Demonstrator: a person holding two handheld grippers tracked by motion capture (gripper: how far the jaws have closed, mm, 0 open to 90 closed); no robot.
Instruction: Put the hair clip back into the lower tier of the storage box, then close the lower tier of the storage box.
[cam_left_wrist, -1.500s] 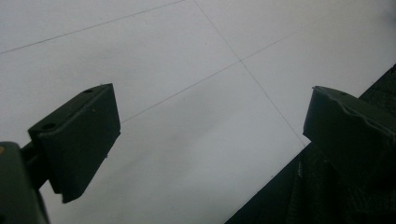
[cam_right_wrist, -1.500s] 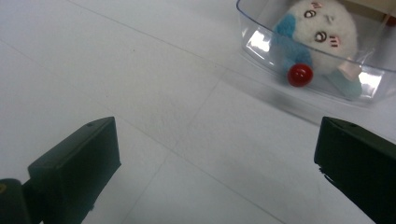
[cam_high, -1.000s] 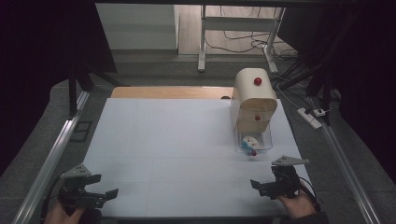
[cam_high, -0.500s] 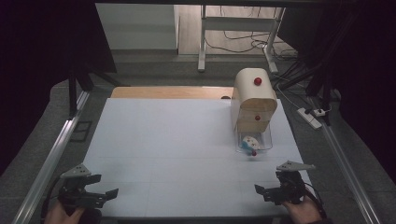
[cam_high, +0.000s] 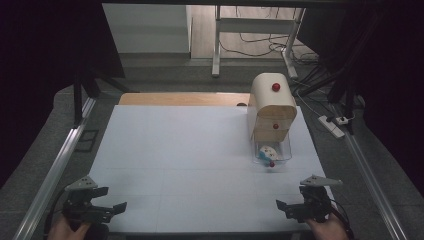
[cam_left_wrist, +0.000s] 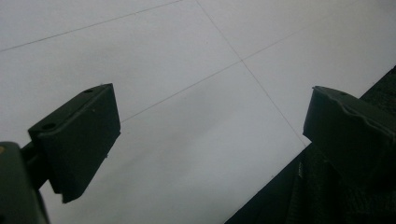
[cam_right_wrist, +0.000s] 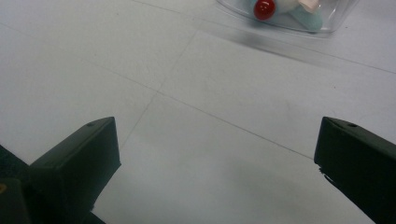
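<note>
My hands rest low at the near edge of the white table (cam_high: 200, 150), my left gripper (cam_high: 117, 206) and my right gripper (cam_high: 281, 205) both spread wide and holding nothing. The clear drawer (cam_high: 272, 153) (pulled out of the wooden box (cam_high: 270, 105)) lies ahead of my right gripper, well apart. My right gripper view adds its red knob (cam_right_wrist: 264, 8) and pale contents.

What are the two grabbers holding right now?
Nothing. The left gripper and right gripper both have open jaws over the white table.
</note>
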